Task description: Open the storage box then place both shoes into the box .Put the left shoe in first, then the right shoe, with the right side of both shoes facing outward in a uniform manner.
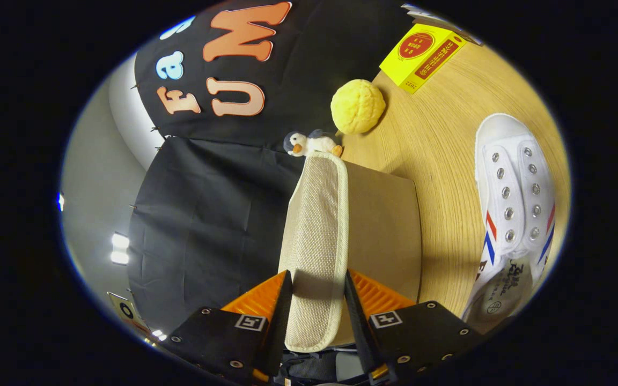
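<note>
Wood-grain surface (438, 155) runs beyond my tool (317, 289), whose fingers pinch the box's woven lid (317, 225), raised on edge, it seems. White shoe (515, 203) lies beside the box (384, 230); a yellow ball (358, 106), toy penguin (309, 143) and yellow carton (421, 56) sit farther off against black cloth.

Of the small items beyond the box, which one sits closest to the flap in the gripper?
The toy penguin, touching the far end of the lid flap that the gripper clamps; ball and yellow box lie beyond.
</note>
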